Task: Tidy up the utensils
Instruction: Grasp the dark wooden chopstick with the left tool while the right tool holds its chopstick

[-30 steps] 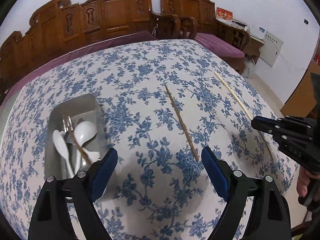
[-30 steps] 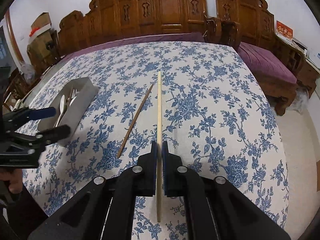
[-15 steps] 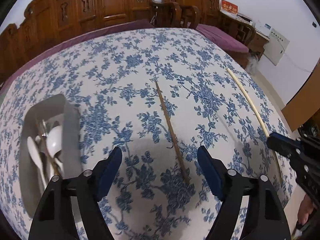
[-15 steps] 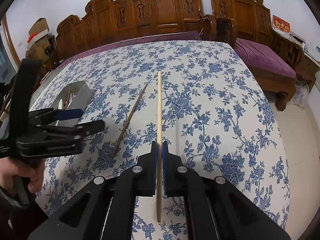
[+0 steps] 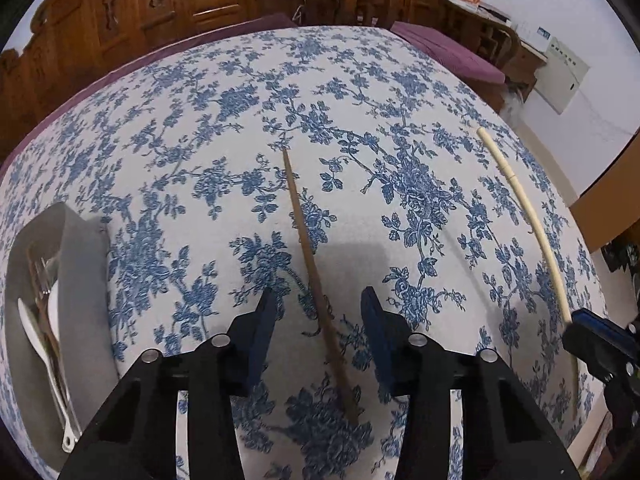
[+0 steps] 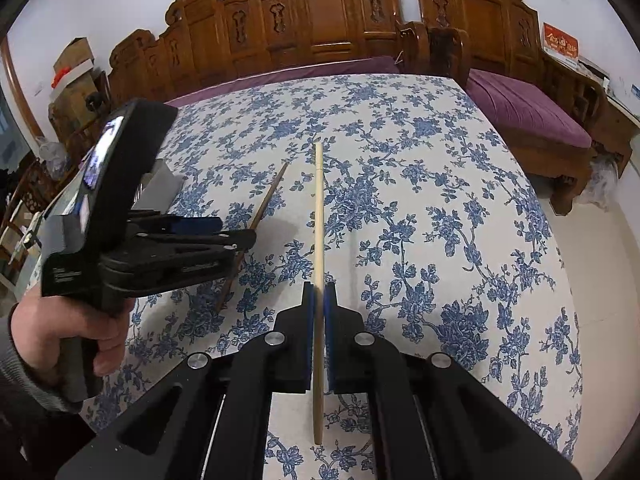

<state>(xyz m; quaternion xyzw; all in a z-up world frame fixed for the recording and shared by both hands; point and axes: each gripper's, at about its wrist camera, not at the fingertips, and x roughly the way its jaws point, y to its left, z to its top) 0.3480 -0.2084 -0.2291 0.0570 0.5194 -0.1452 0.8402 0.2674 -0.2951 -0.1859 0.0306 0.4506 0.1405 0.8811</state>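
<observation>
A brown chopstick (image 5: 304,240) lies on the flowered tablecloth (image 5: 400,100). My left gripper (image 5: 318,308) hangs low over its near half. The stick runs between the closing jaws, and the blue pads (image 5: 370,312) stand clear of it on both sides. My right gripper (image 6: 319,294) is shut on a pale chopstick (image 6: 319,200) that points away along the table. In the left wrist view that pale chopstick (image 5: 520,200) curves along the right side, ending at the right gripper (image 5: 592,332). The right wrist view shows the left gripper (image 6: 236,234) over the brown chopstick (image 6: 268,196).
A grey metal tray (image 5: 68,240) at the left table edge holds white spoons (image 5: 36,328) and a fork. Carved wooden benches (image 6: 320,28) with purple cushions line the far side and the right. A person's hand (image 6: 72,332) holds the left gripper's handle.
My left gripper moved right, away from the tray, and sank over the brown chopstick while its jaws narrowed. The right gripper stayed still, holding the pale chopstick.
</observation>
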